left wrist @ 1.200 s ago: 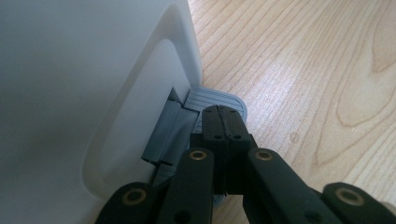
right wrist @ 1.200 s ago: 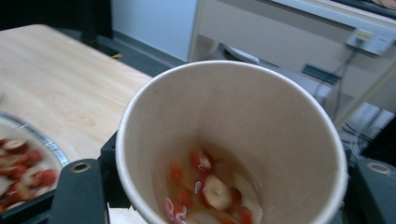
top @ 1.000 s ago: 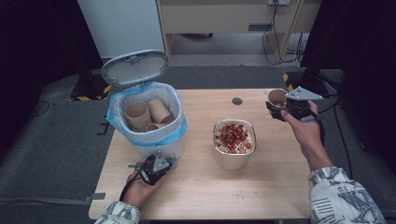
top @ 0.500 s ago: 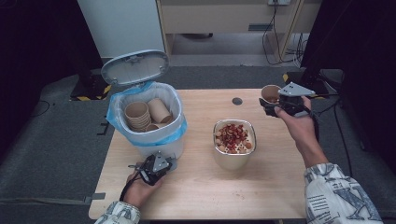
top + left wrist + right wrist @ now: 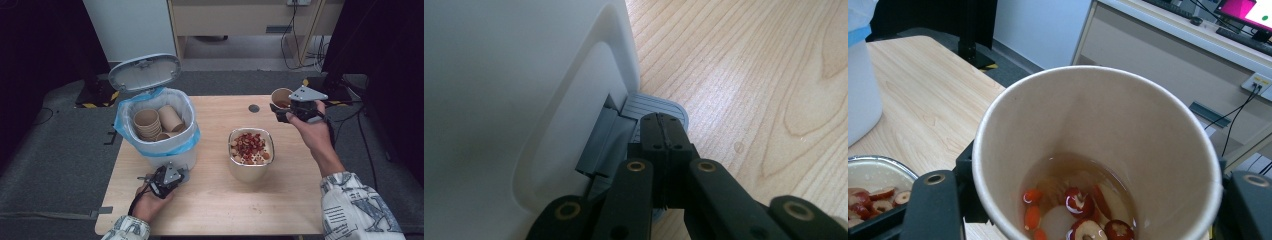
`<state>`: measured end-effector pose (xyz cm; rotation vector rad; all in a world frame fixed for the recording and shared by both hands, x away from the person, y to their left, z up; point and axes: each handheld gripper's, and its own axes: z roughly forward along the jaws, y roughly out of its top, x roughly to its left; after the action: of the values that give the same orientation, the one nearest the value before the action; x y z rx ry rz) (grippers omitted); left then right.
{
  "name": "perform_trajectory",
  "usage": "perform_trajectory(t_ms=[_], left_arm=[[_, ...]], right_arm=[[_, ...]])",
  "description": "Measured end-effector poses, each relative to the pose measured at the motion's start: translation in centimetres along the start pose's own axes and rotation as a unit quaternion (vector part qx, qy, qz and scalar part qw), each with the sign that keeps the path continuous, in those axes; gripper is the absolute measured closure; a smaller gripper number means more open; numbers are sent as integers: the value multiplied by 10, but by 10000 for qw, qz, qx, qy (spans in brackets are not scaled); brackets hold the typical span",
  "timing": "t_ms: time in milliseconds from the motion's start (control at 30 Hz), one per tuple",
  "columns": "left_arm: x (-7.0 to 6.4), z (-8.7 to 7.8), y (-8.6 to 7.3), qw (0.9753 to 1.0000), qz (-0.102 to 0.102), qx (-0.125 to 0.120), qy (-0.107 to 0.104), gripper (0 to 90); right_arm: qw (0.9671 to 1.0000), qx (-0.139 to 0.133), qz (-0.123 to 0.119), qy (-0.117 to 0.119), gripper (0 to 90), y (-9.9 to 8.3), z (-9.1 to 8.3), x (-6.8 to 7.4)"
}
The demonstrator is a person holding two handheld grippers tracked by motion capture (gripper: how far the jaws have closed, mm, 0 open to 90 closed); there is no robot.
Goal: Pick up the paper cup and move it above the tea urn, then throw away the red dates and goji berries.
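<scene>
We hold the paper cup (image 5: 281,96) upright in the right gripper (image 5: 285,111) jaws above the bench (image 5: 300,190) so its liquid stays in, while the left gripper (image 5: 663,131), jaws closed, presses the bin pedal (image 5: 655,106) to keep the lid (image 5: 145,71) up.

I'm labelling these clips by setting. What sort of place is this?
Probably an office or lab set up for recording: a wooden table on grey carpet, a cabinet with trailing cables behind, and a lit monitor on a counter.
</scene>
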<state>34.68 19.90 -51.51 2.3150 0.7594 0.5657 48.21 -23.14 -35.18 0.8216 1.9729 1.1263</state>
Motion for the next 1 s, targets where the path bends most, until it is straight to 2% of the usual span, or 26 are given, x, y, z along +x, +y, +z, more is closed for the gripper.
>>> perform_trajectory(t_ms=[567, 1000], left_arm=[[0, 0, 0, 10000, -12, -13, 0, 900], [0, 0, 0, 10000, -25, -20, 2, 899]], right_arm=[[9999, -39, -134, 52, 289, 10, 4, 5], [9999, -29, -148, 41, 288, 10, 4, 4]])
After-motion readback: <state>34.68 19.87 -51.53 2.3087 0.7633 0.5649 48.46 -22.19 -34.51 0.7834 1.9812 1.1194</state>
